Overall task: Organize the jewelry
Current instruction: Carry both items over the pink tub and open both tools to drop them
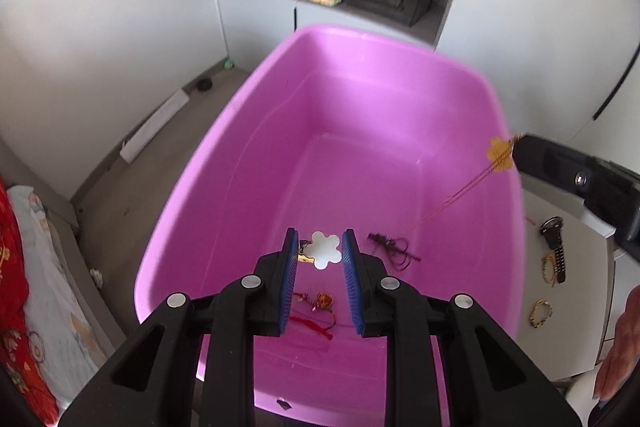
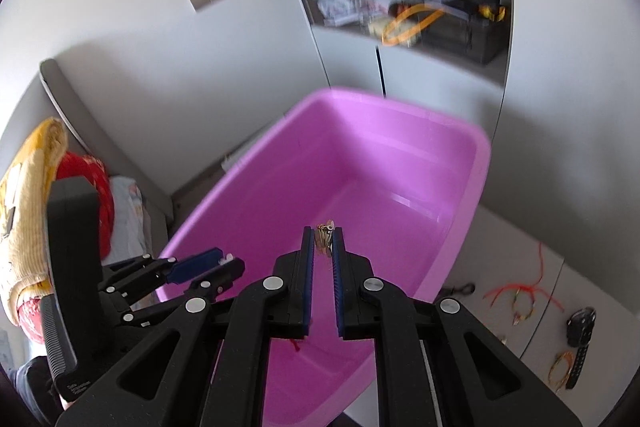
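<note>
Left wrist view shows the left gripper (image 1: 320, 254) pinching a white flower pendant (image 1: 323, 250) over the near end of the pink tub (image 1: 224, 147), while the right gripper (image 2: 323, 247) clamps a gold chain (image 2: 325, 237) above the tub.

Glossy smooth plastic pink tub (image 1: 256, 131); ribbed blue pads (image 1: 352, 267) on a matt black hand-held gripper.

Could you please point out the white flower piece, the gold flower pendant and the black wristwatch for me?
White flower piece (image 1: 326, 250): left wrist view, its centre.
Gold flower pendant (image 1: 499, 154): left wrist view, its middle.
Black wristwatch (image 2: 580, 339): right wrist view, its strap.
</note>
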